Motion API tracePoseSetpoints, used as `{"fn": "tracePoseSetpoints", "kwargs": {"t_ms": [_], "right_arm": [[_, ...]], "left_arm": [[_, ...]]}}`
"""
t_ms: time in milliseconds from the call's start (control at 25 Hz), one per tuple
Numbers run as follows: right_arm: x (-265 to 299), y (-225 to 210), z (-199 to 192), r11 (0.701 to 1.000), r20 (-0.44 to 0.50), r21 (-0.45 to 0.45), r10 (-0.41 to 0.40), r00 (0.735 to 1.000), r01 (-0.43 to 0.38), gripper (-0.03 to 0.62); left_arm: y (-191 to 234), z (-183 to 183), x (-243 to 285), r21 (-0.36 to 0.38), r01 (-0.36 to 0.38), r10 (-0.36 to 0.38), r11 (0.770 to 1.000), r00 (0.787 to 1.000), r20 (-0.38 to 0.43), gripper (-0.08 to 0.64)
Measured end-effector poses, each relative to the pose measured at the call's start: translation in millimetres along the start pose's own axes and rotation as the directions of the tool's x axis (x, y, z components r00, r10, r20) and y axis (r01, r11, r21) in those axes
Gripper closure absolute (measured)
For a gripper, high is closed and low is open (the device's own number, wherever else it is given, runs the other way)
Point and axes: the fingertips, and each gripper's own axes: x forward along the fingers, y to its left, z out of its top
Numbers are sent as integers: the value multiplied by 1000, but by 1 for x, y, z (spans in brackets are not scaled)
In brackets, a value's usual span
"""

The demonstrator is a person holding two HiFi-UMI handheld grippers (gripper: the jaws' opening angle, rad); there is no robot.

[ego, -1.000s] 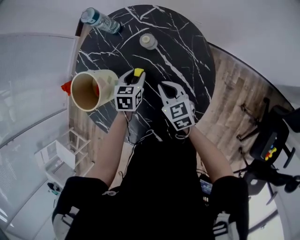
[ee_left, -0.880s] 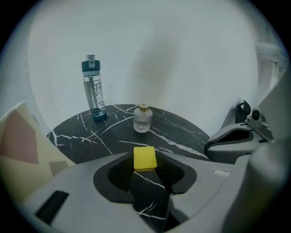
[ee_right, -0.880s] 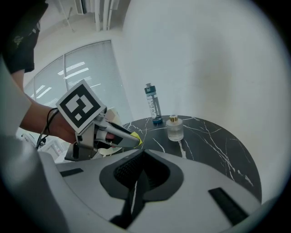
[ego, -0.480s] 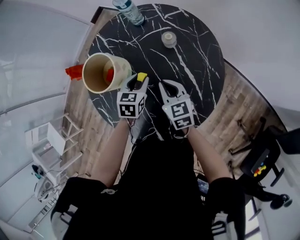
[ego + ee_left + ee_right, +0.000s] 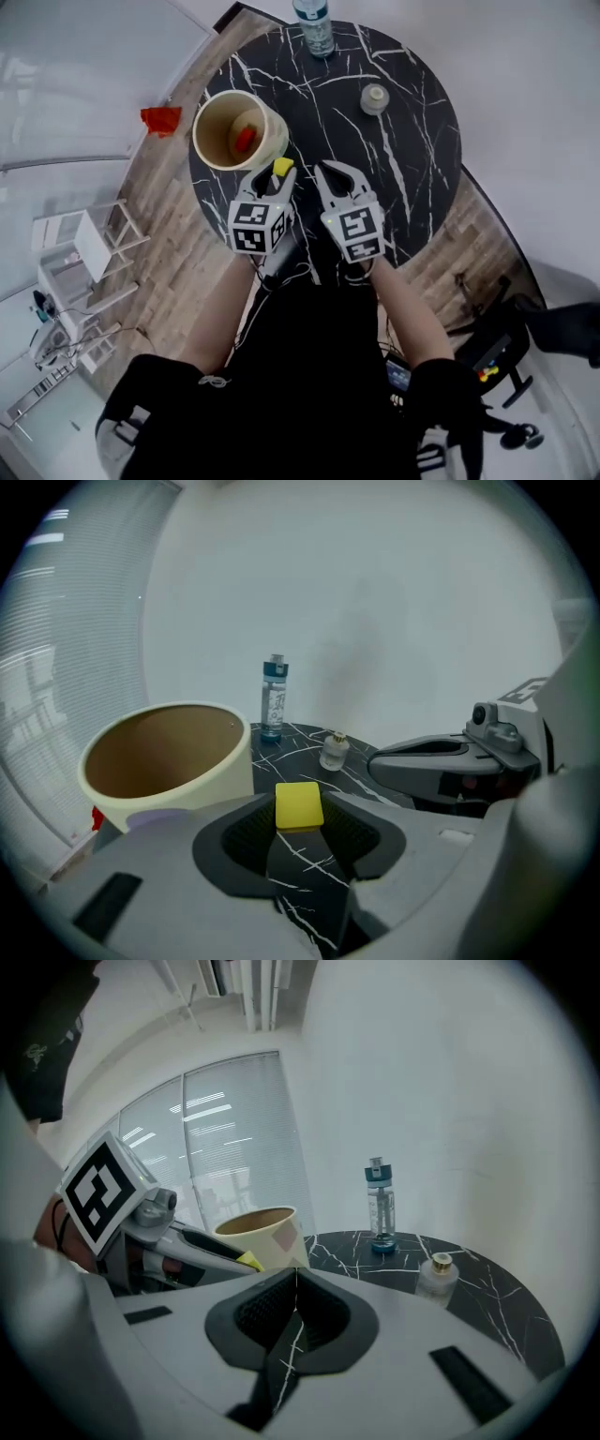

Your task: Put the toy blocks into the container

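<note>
While your left gripper (image 5: 277, 178) grips the yellow block (image 5: 299, 805) just near-right of the cup (image 5: 201, 141), your right gripper (image 5: 328, 174) stays clenched, empty.

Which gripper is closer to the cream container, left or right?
Left. The left gripper, holding a yellow block, is just beside the container; the right gripper is on the left gripper's other side.

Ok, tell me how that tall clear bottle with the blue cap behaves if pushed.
The tall clear bottle stands upright and narrow, so a high push would probably tip it. Being round, it would likely roll once down, and it sits near the black marble table's far edge.
</note>
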Motion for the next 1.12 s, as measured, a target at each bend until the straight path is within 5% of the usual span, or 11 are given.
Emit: {"fn": "tracePoseSetpoints", "kwargs": {"t_ms": [600, 840, 1120], "right_arm": [[66, 109, 4, 971, -72, -103, 207, 976, -214, 594], [73, 135, 23, 968, -35, -150, 200, 979, -203, 594], [68, 136, 62, 983, 42, -152, 113, 993, -105, 595]], "left_arm": [[94, -49, -68, -182, -142, 146, 973, 989, 11, 416], [126, -38, -99, -217, -137, 154, 966, 986, 62, 416], [144, 8, -114, -125, -64, 83, 990, 984, 155, 416]]}}
